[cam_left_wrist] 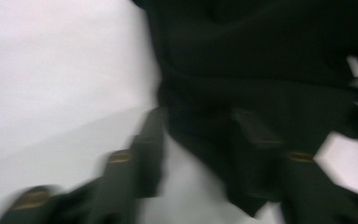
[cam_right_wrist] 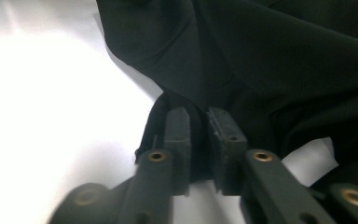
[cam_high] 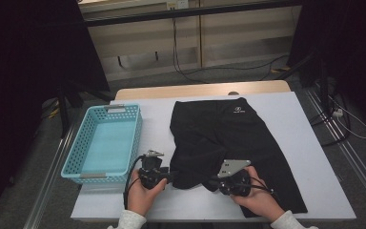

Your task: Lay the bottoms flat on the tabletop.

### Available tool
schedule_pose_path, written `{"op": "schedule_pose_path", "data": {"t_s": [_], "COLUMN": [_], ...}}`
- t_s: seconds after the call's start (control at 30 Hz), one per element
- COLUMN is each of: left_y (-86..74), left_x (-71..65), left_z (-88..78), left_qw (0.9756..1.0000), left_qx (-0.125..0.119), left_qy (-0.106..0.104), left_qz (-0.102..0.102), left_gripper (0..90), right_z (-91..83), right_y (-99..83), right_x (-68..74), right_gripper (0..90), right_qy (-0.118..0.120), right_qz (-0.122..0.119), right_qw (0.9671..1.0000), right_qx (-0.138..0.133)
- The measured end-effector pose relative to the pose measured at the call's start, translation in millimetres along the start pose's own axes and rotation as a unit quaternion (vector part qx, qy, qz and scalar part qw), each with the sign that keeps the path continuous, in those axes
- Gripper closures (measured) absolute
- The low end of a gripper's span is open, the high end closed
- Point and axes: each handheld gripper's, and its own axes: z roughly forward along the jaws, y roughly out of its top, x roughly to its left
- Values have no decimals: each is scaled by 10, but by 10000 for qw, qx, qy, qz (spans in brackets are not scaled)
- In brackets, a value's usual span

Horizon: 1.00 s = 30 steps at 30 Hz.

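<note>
While both hands work at the near edge of the white table top (cam_high: 295,143), the black fabric shorts (cam_high: 228,138) lie spread over its centre and right half, waistband toward 12 o'clock, one leg running out to about 5 o'clock and the other folded back on itself toward 7 o'clock.

Handling, as a judgement: the cloth is thin, soft and limp, so it should be light and will not hold any shape. It drapes and bunches wherever it is lifted, and a single pinch will carry only a corner while the rest drags. The weave looks smooth, so a shallow bite may slip. Hems and folded edges, where layers double up, are the best places to take hold, with two points well apart to keep a fold straight.

Right gripper (cam_right_wrist: 200,126): jaws nearly together, clamped on a bunched fold of the shorts at the near hem.

Left gripper (cam_left_wrist: 200,135): that view is blurred. Its jaws stand apart with the folded edge of the shorts between them, and I cannot tell whether the pads press on it.

Light blue perforated plastic basket (cam_high: 76,157) sits at 9 o'clock, just beside the left hand (cam_high: 140,191), apart from the shorts.

Writing: a small white logo mark (cam_high: 239,111) sits near the waistband, too small to read. No other labels seen.
</note>
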Motion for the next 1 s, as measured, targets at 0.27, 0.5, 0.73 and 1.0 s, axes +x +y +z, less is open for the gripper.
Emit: {"op": "schedule_pose_path", "data": {"t_s": [0.27,0.5,0.73,1.0], "left_y": [39,213,292,198], "left_x": [-24,65,181,222], "left_z": [37,-178,109,55], "left_qw": [9999,9985,9990,9994], "left_qx": [144,-389,-212,-63], "left_qy": [-87,-297,-116,3], "left_qz": [9,-245,-365,-330], "left_gripper": [878,895,897,881], "right_z": [-15,-153,-86,-11], "right_y": [23,43,1,138], "right_x": [6,-2,-79,57], "right_gripper": [879,884,789,606], "right_qy": [-6,79,-89,52], "right_qz": [41,159,233,-1], "right_qw": [10000,9996,9996,9994], "right_qx": [10,-198,-166,-333]}}
